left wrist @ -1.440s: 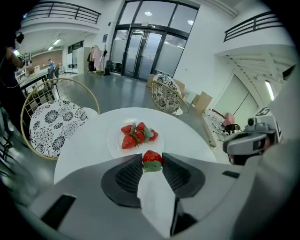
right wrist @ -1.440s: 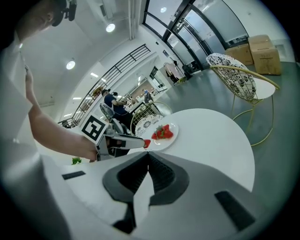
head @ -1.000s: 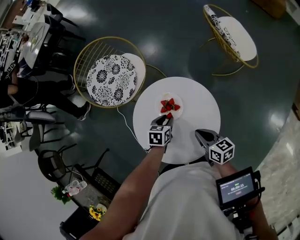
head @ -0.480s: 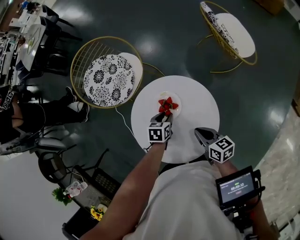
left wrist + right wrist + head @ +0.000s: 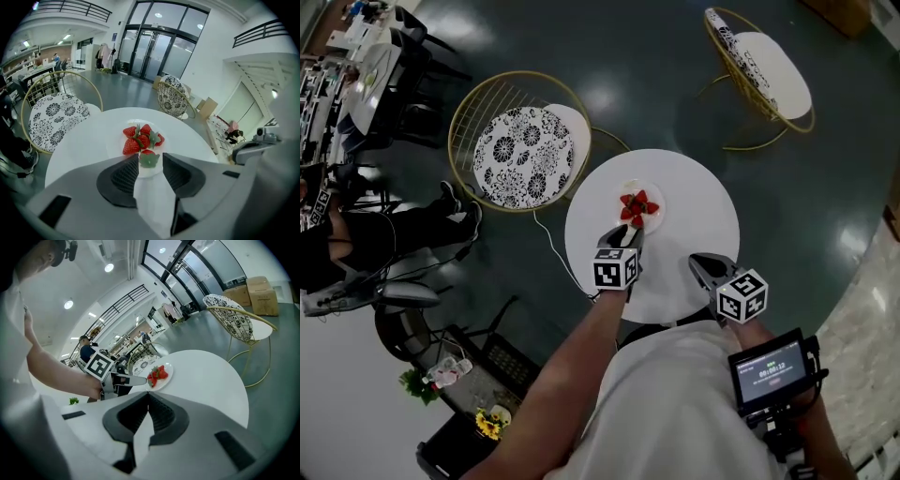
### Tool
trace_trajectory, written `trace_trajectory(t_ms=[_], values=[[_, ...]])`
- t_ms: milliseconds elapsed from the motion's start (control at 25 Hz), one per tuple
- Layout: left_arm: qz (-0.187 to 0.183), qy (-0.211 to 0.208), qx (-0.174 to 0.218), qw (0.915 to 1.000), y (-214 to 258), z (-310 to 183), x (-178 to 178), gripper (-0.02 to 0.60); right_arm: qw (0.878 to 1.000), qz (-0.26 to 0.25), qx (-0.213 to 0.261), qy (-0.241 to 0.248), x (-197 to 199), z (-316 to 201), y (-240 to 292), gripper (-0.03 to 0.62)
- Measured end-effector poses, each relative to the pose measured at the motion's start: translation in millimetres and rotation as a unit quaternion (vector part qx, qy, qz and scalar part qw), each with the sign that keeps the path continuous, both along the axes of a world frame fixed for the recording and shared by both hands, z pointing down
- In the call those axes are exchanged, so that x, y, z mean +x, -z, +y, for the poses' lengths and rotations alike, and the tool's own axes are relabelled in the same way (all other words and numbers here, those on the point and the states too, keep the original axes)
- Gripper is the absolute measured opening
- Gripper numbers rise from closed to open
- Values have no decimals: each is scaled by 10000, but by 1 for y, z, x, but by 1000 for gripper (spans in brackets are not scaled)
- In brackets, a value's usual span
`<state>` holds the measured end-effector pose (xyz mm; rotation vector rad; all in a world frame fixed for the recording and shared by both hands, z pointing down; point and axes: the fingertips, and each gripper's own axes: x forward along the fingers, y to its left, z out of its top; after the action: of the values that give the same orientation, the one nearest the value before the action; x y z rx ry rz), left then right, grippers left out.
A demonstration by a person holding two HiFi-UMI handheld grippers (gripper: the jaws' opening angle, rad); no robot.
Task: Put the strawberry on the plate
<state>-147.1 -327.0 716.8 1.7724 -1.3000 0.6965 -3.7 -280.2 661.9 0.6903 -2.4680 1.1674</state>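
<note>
Barely any motion: left claw [image 5: 150, 158] stays at plate [image 5: 117, 140] rim, pinching one strawberry [image 5: 149, 160]; right claw [image 5: 148, 394] pressed together over counter [image 5: 694, 216].

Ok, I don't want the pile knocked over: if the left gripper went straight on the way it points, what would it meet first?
Probably the strawberry pile on the plate, just beyond the strawberry held in the left gripper; depth is hard to judge.
</note>
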Motion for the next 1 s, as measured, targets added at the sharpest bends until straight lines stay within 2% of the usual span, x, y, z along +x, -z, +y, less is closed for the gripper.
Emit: trace_trajectory(t_ms=[280, 440, 600, 800, 880, 1000], values=[[-43, 192, 187, 9996, 12, 36, -7, 141, 9996, -27, 224, 179, -4, 0, 5, 8], [-27, 262, 395, 9989, 32, 70, -20, 141, 9989, -47, 409, 222, -17, 11, 19, 8], [42, 223, 645, 9977, 53, 105, -16, 141, 9974, 62, 618, 362, -17, 27, 40, 8], [65, 412, 1000, 9941, 83, 142, -34, 140, 9954, 40, 860, 417, -34, 45, 66, 8], [70, 516, 1123, 9923, 93, 155, -37, 97, 9949, 37, 917, 418, -36, 52, 75, 8], [133, 627, 1282, 9897, 107, 176, -41, 91, 9933, 52, 1032, 511, -39, 65, 87, 8]])
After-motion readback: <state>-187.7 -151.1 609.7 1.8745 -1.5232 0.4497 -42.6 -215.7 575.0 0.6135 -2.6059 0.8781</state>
